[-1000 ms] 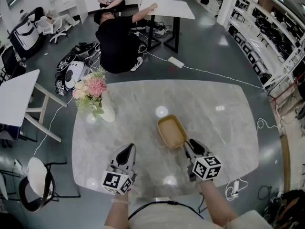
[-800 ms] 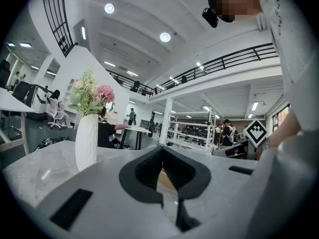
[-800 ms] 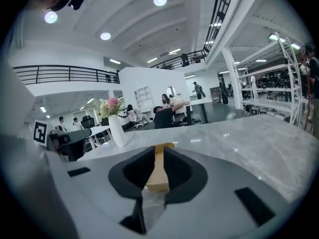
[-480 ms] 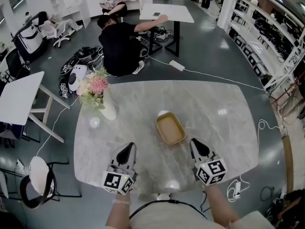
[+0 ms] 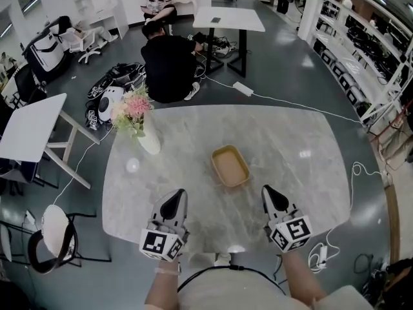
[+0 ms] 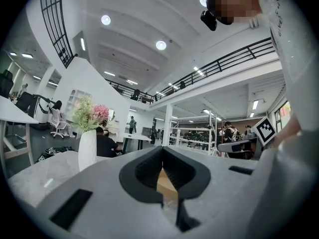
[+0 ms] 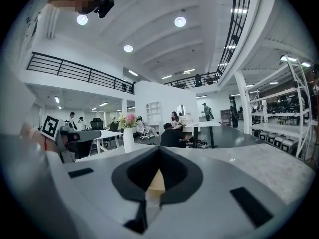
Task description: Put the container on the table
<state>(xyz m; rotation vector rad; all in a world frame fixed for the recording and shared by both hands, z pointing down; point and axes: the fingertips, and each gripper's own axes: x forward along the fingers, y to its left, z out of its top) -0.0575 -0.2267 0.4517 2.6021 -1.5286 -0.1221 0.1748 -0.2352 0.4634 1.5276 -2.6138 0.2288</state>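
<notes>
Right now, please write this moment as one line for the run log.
container: on table, untouched | left gripper: shut, empty | right gripper: shut, empty

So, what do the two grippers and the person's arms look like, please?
Both the left gripper and the right gripper are pale grey, wedge-shaped bodies tapering to black fingers. Each carries a cube at its rear with black-and-white square markers. The forearms are uncovered; no sleeve reaches them. The person wears a light-coloured top.
</notes>
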